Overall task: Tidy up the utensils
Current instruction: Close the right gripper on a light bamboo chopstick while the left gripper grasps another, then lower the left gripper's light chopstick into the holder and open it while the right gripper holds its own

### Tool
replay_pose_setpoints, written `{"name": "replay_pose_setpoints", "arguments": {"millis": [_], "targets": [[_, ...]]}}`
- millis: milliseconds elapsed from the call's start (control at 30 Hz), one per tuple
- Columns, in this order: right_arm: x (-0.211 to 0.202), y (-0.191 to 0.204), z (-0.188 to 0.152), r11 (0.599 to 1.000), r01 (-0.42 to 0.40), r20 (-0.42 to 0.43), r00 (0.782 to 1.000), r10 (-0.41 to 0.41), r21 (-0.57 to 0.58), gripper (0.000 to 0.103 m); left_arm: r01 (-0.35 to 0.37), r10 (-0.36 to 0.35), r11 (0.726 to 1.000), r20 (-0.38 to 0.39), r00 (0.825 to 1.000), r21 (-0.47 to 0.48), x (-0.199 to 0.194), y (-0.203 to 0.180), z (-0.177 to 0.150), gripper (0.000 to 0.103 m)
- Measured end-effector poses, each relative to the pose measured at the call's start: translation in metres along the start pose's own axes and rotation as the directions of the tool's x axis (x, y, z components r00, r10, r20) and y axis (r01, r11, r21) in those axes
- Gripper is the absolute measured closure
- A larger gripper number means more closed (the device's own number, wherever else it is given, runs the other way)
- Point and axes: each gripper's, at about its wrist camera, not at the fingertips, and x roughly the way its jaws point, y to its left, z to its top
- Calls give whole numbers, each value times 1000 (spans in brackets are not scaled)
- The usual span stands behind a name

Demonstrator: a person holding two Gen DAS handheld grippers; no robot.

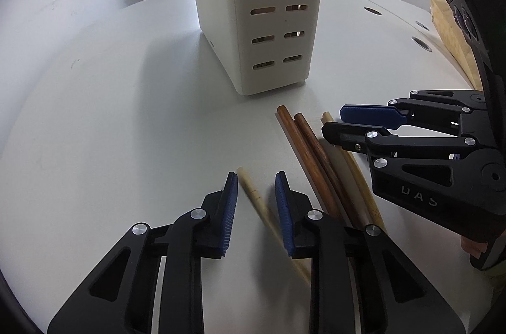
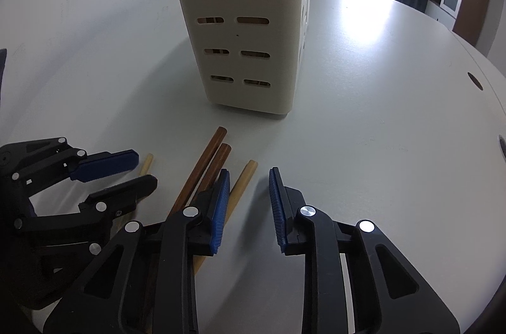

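Faintly, "UAS", perhaps, reads on the right gripper (image 1: 335, 122), whose parted jaws straddle one pale chopstick (image 1: 354, 163). Beside it, the left gripper (image 1: 256, 185) is open around another pale chopstick (image 1: 249, 187), before the slotted holder (image 1: 272, 27).

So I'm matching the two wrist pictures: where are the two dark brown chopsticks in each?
Left wrist: dark brown chopsticks right of centre, beside the left gripper.
Right wrist: chopsticks left of centre, beside the right gripper.
Shared landmark: the white slotted holder just beyond their tips.
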Motion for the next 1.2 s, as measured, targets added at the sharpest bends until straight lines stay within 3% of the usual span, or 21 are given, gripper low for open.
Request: {"name": "replay_pose_setpoints", "arguments": {"millis": [267,500,867,1200], "targets": [[-6,6,-10,1000,2,-13,1000,-3,-28,90,-16,16,1000,0,1000,5,2,4,0,98],[-9,-6,-7,1000,-17,-13,1000,17,-2,96,-33,33,999,14,999,-20,1,7,2,98],[-70,-34,10,996,-61,178,983,49,62,96,33,-15,995,173,985,-99,-49,14,16,98],[-121,-31,26,996,-73,318,946,52,53,96,45,-10,993,305,952,-106,-96,8,33,99]]}}
